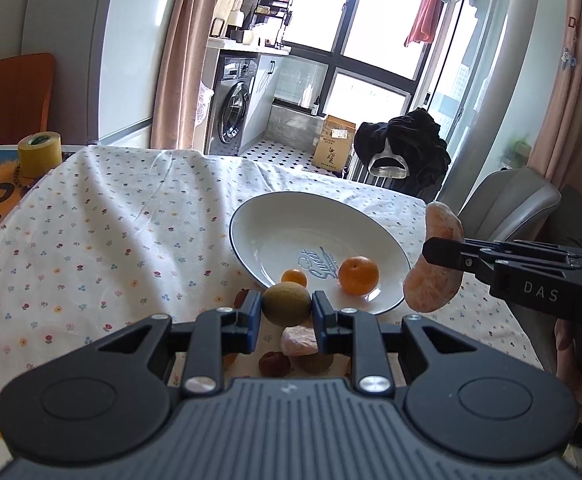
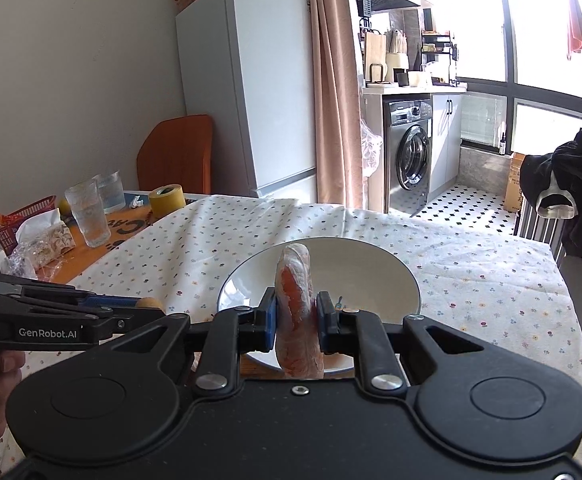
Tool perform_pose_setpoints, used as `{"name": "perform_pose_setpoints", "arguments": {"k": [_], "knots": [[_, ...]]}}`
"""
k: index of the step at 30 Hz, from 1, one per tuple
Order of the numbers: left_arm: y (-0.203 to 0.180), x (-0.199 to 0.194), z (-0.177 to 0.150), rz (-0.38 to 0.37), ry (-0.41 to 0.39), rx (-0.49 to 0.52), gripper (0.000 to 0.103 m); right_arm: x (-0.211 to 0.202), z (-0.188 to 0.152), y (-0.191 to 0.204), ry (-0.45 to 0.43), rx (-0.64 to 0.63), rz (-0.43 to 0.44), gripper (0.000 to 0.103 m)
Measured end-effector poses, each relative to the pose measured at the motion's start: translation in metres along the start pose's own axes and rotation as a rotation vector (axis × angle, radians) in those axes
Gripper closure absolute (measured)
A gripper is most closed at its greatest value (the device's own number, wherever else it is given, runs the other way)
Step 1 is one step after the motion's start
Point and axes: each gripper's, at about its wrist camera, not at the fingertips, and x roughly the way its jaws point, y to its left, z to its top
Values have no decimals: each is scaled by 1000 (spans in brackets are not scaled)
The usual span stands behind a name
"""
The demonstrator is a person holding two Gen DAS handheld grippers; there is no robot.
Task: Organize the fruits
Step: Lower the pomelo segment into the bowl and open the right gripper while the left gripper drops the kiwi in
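A white plate (image 1: pixel 287 220) on the flowered tablecloth holds a large orange (image 1: pixel 358 275) and a small orange (image 1: pixel 294 278). My left gripper (image 1: pixel 286 312) is shut on a round brown-green fruit (image 1: pixel 286 303), held just before the plate's near rim. Under it lie a pink peeled segment (image 1: pixel 300 341), a dark red fruit (image 1: pixel 274 363) and others, partly hidden. My right gripper (image 2: pixel 296 313) is shut on a peeled pink-orange citrus piece (image 2: pixel 296 304), above the plate (image 2: pixel 371 264). From the left wrist view that piece (image 1: pixel 433 276) hangs right of the plate.
A yellow tape roll (image 1: pixel 39 153), drinking glasses (image 2: pixel 87 216), a red basket (image 2: pixel 15 224) and snack bags sit at the table's far left. An orange chair (image 2: pixel 179 156) stands behind. A grey chair (image 1: pixel 507 208) and a clothes-draped chair (image 1: pixel 407 156) are at the right.
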Motion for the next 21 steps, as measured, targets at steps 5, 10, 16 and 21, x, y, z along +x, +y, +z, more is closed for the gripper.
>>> {"name": "perform_pose_setpoints", "arguments": {"k": [5,10,16,21], "knots": [[-2,9,7,3,2,5,78,8,5,-8,-9,12,-2,85],[-4,20,11,0,11,9,78,20,6,-18,-2,36,-8,85],[-7,34,15,-9,30,13,78,32,5,-28,11,69,-12,85],[-11,47,19,-17,45,18,78,41,3,-36,31,105,10,85]]}}
